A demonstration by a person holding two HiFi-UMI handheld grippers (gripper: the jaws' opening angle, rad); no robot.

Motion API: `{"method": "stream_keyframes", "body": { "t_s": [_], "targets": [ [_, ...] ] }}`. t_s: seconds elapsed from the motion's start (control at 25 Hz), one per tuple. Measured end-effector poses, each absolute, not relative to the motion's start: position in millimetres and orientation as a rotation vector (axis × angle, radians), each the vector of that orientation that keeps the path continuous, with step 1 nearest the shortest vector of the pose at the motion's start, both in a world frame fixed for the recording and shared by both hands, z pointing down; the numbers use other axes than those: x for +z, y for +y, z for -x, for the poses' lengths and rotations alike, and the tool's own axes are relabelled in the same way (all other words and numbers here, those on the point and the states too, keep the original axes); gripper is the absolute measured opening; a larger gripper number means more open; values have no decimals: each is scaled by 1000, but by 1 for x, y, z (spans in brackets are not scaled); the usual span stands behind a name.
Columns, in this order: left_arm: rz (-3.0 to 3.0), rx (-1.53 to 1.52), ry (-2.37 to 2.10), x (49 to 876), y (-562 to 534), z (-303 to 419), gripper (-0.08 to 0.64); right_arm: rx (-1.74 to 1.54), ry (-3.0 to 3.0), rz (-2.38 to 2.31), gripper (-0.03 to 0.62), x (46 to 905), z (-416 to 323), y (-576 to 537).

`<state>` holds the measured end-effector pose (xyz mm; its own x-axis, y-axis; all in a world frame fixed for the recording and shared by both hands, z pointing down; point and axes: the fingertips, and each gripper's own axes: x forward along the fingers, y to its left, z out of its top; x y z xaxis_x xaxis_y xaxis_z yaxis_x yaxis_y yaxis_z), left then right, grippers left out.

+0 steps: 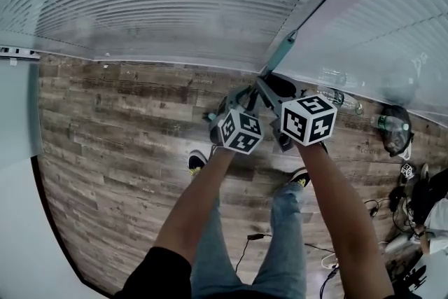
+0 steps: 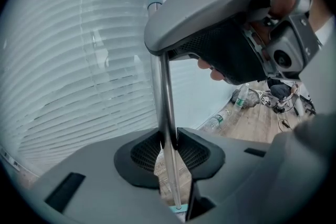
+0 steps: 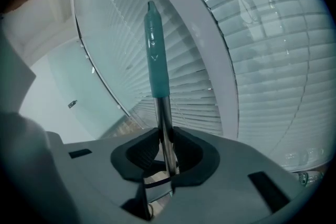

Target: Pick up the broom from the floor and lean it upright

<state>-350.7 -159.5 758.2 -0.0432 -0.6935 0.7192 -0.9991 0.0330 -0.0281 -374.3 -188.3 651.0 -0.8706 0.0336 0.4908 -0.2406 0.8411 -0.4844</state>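
Observation:
The broom shows as a thin metal pole (image 2: 167, 113) ending in a teal grip (image 1: 283, 49). It rises steeply toward the corner where the blinds meet the white window frame. My left gripper (image 2: 168, 140) is shut on the metal pole, its dark pads pressed to both sides. My right gripper (image 3: 167, 145) is shut on the same pole higher up, just below the teal grip (image 3: 156, 55). In the head view the left gripper (image 1: 235, 101) and right gripper (image 1: 270, 92) sit close together over the floor. The broom head is hidden beneath them.
White blinds (image 1: 175, 3) cover the windows ahead and to the right. Plastic bottles (image 1: 337, 96) lie along the wall base, one also seen as the bottle (image 2: 216, 122). A dark round object (image 1: 395, 128) and cables (image 1: 392, 210) lie at the right. My shoes (image 1: 198, 162) stand on the wood floor.

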Motion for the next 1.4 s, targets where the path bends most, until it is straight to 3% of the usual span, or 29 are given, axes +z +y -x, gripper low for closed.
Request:
{"method": "stream_keyframes", "body": {
  "t_s": [0.8, 1.04, 1.2, 1.4],
  "targets": [
    [-1711, 804, -1729, 781, -179, 346, 106, 832, -2504, -197, 95, 675, 373, -209],
    [-1737, 832, -1729, 779, -176, 344, 106, 882, -2504, -249, 120, 676, 367, -212],
    [-1743, 839, -1721, 774, -174, 347, 106, 882, -2498, -257, 170, 671, 362, -217],
    [-1742, 897, -1682, 759, -159, 349, 106, 813, -2502, -292, 172, 649, 335, -219]
  ]
}}
